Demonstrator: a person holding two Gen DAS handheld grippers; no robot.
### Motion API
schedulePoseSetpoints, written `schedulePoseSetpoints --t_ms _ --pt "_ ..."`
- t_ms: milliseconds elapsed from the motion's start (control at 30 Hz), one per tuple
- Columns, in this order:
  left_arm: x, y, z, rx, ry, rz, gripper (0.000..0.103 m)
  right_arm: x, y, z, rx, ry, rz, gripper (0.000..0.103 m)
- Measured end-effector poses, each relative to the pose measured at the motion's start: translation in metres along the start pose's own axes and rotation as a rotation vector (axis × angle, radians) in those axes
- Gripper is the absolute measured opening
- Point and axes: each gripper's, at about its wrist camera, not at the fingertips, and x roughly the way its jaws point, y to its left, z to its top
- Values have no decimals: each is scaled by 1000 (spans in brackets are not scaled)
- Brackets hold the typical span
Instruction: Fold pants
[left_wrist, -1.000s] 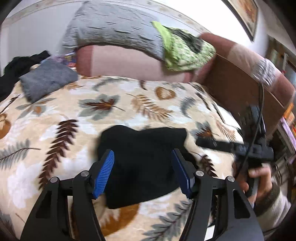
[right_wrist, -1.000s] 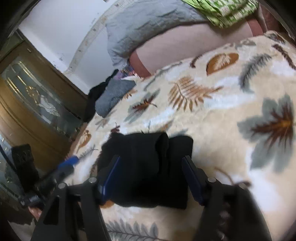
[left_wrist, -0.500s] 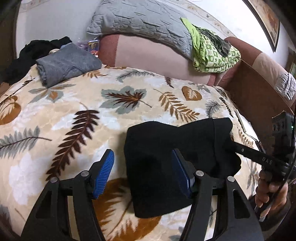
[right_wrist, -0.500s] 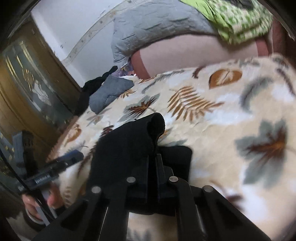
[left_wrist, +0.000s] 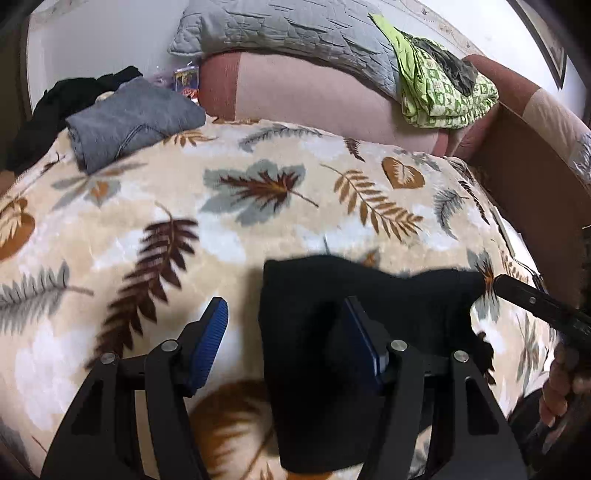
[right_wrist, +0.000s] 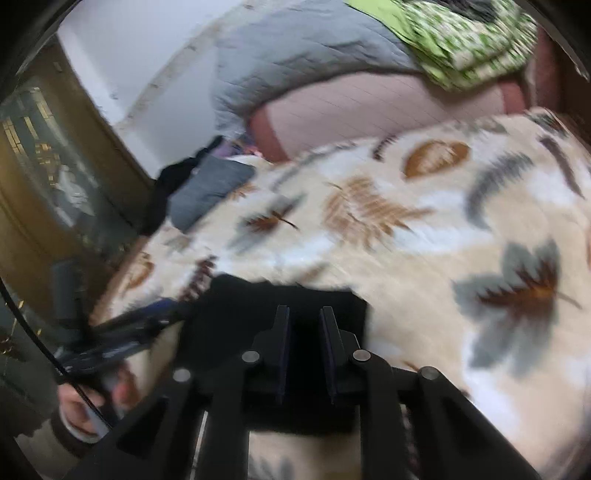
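On the leaf-print blanket (left_wrist: 258, 229) the folded black pants (left_wrist: 332, 332) lay, pinched at one edge by the right gripper (right_wrist: 304, 350), whose jaws had just been easing apart, while the left gripper (left_wrist: 284, 347) gaped empty over their near edge, likely needing to close there for another fold.

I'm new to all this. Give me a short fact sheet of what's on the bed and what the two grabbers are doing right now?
Surface: leaf-print blanket
Item being folded: black pants, folded small, near the front edge
Left gripper: open, one pad over the pants, gripping nothing
Right gripper: jaws narrow and just reopening a little, black fabric between them; grip unclear
Other clothes: folded grey garment at the far left corner, green patterned cloth on the pillows
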Motion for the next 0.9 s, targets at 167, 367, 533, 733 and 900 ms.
schedulePoseSetpoints --t_ms 167,367,533,733,900 --pt "27 -5 14 7 36 38 63 48 20 15 -6 38 8 18" --pt "54 -10 9 26 61 54 69 70 4 -16 -79 106 -135 10" --pt "59 -7 11 -3 66 43 70 71 -7 -9 -33 94 -117 10" --pt "30 -4 4 -18 39 45 70 32 12 -15 -52 79 -45 32" --pt "7 -10 -8 8 12 60 70 16 23 -36 -87 113 -53 37"
